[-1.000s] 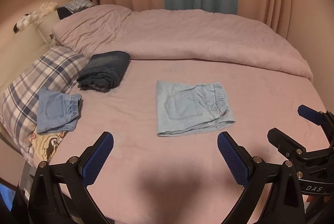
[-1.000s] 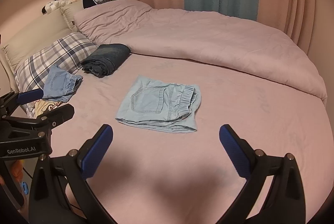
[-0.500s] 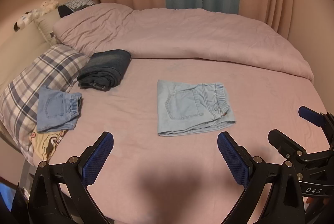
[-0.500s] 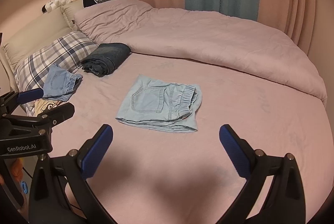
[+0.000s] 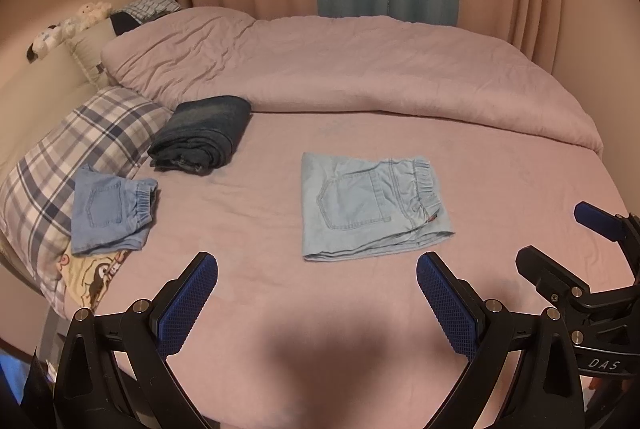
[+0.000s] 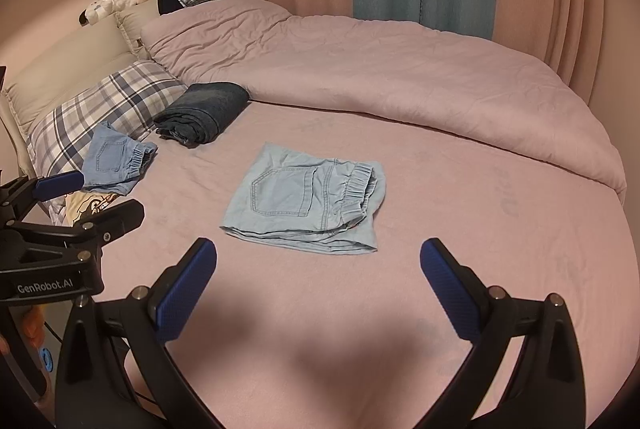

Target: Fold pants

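Both claws stand with fingers spread wide, gripping nothing: my left gripper (image 5: 317,293) and right gripper (image 6: 318,279) hover above the near edge of the pink bed (image 5: 520,189). I note the light blue pants (image 5: 370,207) lying folded flat mid-bed, apart from both. Dark folded jeans (image 5: 202,135) and smaller blue shorts (image 5: 110,215) sit left, by the plaid pillow (image 5: 80,137).

Both wrist views face across the bed (image 5: 280,309), sharing the folded pants (image 5: 372,205).
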Motion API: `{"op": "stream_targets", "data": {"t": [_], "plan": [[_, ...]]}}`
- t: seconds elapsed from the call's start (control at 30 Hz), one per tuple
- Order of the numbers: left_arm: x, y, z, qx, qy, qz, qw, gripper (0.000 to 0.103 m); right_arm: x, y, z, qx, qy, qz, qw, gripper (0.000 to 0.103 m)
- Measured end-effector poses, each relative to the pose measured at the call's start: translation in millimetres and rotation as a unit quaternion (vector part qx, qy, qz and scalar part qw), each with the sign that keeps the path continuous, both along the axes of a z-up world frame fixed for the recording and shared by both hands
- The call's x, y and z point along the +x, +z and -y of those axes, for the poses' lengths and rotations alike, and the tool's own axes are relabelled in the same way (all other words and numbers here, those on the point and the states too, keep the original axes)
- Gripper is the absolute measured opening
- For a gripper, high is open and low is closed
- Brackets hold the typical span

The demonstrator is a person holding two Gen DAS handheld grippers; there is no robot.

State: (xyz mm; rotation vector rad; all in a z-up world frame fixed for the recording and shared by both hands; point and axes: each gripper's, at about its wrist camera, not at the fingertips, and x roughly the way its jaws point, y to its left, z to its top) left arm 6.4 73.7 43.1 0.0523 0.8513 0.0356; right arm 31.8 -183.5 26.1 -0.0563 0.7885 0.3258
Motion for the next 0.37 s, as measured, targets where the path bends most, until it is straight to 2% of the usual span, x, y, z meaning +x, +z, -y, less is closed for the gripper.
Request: {"op": "stream_targets", "data": {"t": [0.37], "plan": [[0.7,0.9,-1.0,0.003,0.000,0.003,1.0000,0.100,0.1,0.6,-0.6,0.000,0.001,0.002,1.000,0.103]]}}
